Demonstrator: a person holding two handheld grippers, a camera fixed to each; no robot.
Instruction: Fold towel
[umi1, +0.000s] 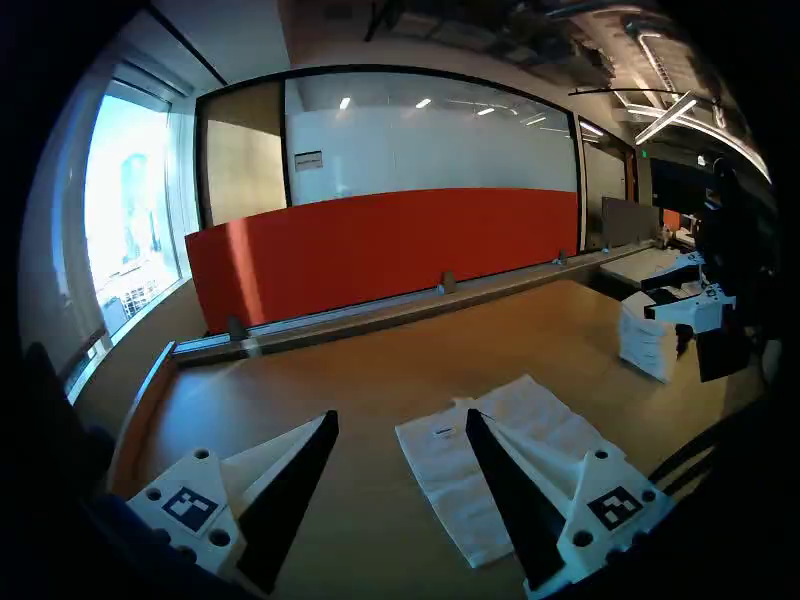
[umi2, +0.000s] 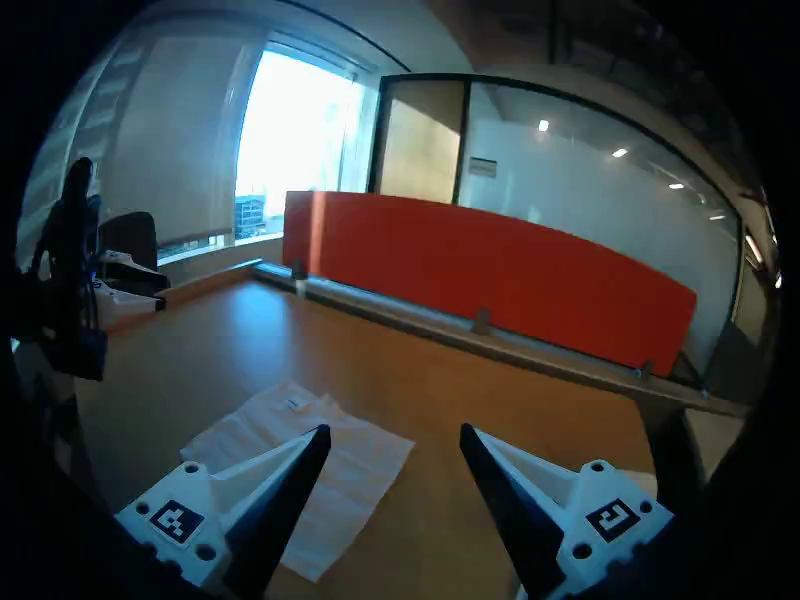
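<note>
Left gripper (umi1: 400, 415): jaws stand wide apart with nothing between them; only bare wood and the near edge of the cloth show in the gap.
Right gripper (umi2: 395, 428): also wide open and holding nothing, its two fingers hanging over the table without touching it.
Towel (umi1: 445, 475): a white cloth spread flat on the table, one layer thick as far as can be told, with a small tag near its far edge.
Towel and left gripper: in the left gripper view the cloth lies below and beyond the right-hand finger, which hides a strip of it. The left-hand finger is over bare wood, well clear of the cloth.
Towel and right gripper: in the right gripper view the cloth lies low on the left, with the left-hand finger over its near part. The right-hand finger is over bare table, off to the side of it.
Table (umi1: 400, 350): light brown wood, with a metal rail along its far edge.
Partition (umi1: 400, 245): an orange screen standing upright behind the rail, with glass wall panels above it.
Window (umi2: 295, 150): bright daylight at the far left corner of the room.
White bundle (umi1: 648, 345): sits on the table at the far right of the left gripper view, well apart from the cloth. It may be a folded stack, but it is too small to tell.
</note>
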